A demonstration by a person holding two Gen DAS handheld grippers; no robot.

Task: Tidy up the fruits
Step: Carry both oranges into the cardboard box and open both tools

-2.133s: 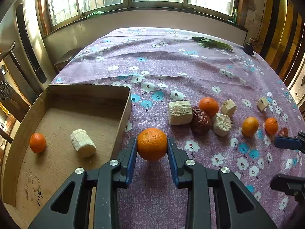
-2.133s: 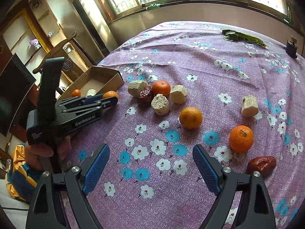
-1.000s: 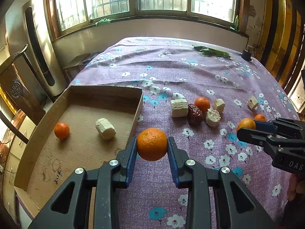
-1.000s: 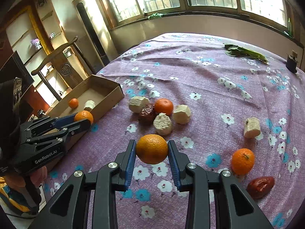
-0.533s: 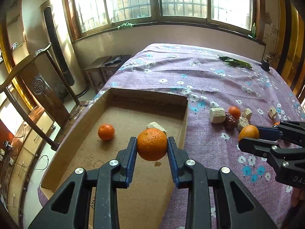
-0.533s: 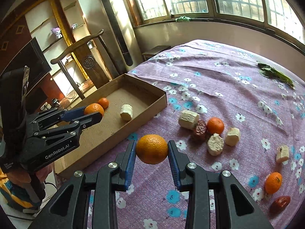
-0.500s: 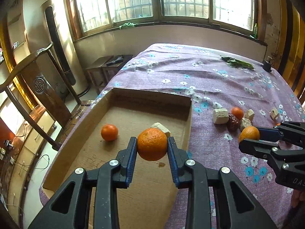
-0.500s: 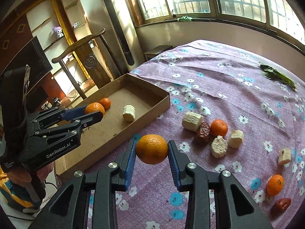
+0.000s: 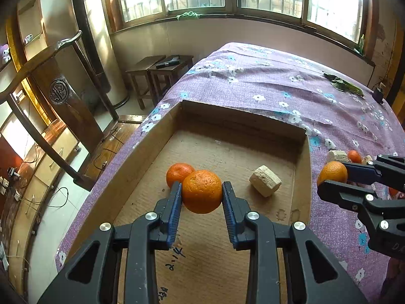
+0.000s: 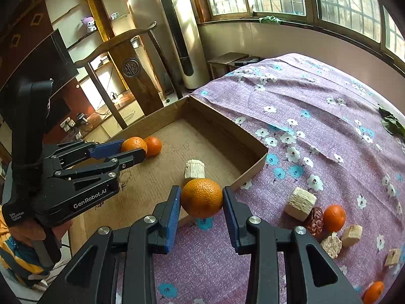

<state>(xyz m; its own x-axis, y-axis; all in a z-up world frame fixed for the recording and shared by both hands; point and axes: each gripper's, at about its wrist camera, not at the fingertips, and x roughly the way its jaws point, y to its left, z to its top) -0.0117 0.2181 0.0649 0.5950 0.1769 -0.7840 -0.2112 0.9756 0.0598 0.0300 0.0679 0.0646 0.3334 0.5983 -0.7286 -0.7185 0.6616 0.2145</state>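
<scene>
Oranges sat pinched in both claws: the left claw (image 9: 201, 195) gripped one orange (image 9: 201, 191) above the cardboard box (image 9: 302, 174), just beside another orange (image 9: 178, 171) and a pale cut chunk (image 9: 265, 181) lying inside. The right claw (image 10: 201, 204) clamped a second orange (image 10: 201, 198) over the box's near wall. On the floral tablecloth (image 10: 316, 106) to the right lay more pale chunks (image 10: 300, 204), a red date (image 10: 314, 221) and an orange (image 10: 334, 214).
</scene>
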